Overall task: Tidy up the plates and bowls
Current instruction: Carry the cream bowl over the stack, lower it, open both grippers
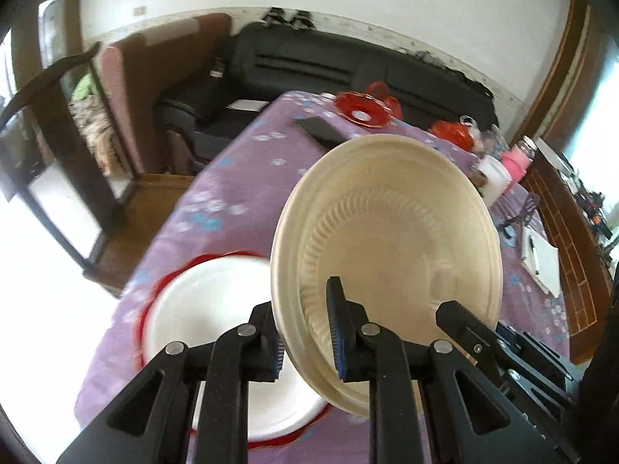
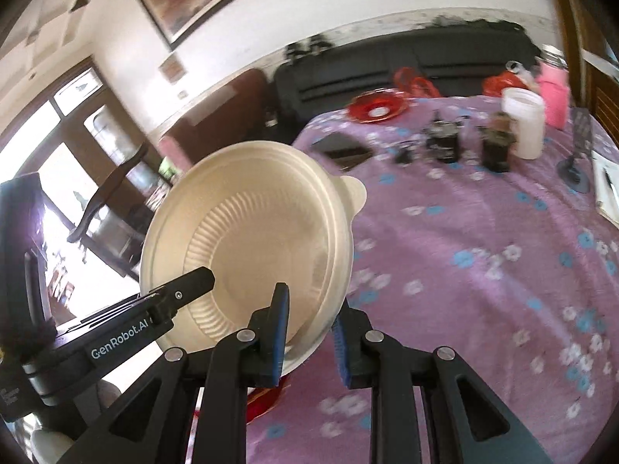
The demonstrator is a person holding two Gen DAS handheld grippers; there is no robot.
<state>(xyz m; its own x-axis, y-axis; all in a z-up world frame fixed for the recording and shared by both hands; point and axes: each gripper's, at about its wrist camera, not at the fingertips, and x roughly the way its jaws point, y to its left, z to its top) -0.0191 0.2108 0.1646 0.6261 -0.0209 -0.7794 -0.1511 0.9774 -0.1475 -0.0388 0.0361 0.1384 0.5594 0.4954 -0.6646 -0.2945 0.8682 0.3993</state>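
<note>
Both tools clamp one cream bowl (image 1: pixel 387 239), held tilted in the air: my left tool (image 1: pixel 307 332) pinches its left rim, my right tool (image 2: pixel 309 334) its right rim. Below, near left on the bench (image 1: pixel 240 162), a white plate (image 1: pixel 216 309) lies on a red plate (image 1: pixel 271 442). I judge stacking is next: level the bowl, centre it over the plates, lower evenly, then release. Far off sits a red glass dish (image 1: pixel 361 110).
</note>
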